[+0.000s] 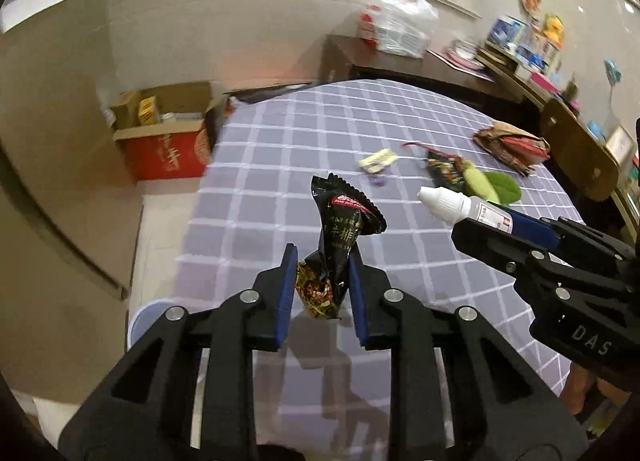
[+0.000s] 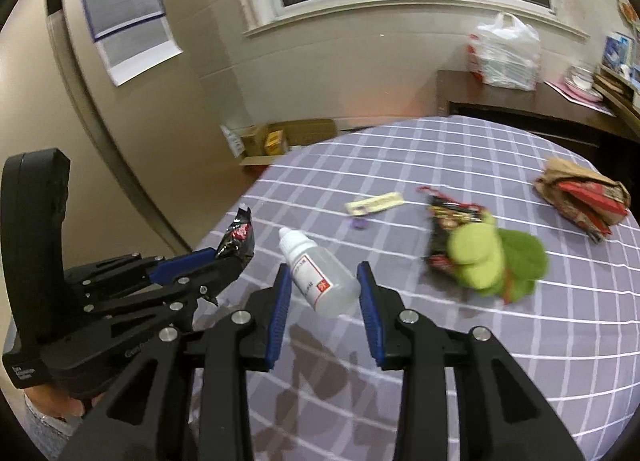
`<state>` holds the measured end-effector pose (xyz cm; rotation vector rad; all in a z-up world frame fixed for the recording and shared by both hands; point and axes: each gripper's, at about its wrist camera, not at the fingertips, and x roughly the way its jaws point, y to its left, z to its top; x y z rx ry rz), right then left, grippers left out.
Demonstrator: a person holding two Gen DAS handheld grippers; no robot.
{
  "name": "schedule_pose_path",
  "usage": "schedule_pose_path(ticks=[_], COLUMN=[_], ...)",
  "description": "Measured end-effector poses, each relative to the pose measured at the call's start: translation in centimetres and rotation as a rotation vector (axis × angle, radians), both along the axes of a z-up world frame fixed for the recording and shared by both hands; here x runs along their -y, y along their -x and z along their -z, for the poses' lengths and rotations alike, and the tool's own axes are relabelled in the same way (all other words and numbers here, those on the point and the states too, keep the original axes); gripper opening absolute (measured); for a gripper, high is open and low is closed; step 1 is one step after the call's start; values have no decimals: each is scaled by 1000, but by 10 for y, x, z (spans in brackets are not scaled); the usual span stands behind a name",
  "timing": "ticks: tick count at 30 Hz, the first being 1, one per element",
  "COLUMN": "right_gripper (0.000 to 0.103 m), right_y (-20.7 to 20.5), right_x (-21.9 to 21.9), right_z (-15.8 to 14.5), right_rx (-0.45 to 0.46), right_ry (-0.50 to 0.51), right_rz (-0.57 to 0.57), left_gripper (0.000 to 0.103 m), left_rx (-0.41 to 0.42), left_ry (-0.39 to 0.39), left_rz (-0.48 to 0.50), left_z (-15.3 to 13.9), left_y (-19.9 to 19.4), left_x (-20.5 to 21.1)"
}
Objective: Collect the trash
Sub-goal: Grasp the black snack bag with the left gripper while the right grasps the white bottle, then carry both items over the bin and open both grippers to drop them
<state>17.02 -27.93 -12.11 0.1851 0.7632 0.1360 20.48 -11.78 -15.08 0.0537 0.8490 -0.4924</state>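
Purple checked tablecloth [image 1: 320, 133] under fingers clamping a black wrapper [image 1: 340, 237] and white bottle [image 2: 320, 277].

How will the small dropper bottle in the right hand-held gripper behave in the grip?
The dropper bottle looks clear plastic and near empty, so probably light. Its round, smooth body sits tilted between the right hand-held gripper pads, so it may pivot or slip. Set down on the checked tablecloth, it would likely roll.

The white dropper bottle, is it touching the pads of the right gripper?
Touching. The right wrist view shows the white dropper bottle lifted above the checked tablecloth, clamped between both blue pads of the right gripper.
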Motion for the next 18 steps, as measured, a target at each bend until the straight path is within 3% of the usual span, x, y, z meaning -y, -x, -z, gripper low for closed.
schedule_pose_path(ticks=[9, 18], right_gripper=[34, 34], right_y=[-17, -44], right_x=[-113, -235], right_z=[5, 29], right_rx=[-20, -46], right_ry=[-2, 8], right_rz=[-161, -336], left_gripper=[24, 24], left_rx=[-2, -54], left_ry=[74, 61], left_rz=[-164, -402], left_z=[6, 41], left_y=[13, 11], left_x=[-114, -235])
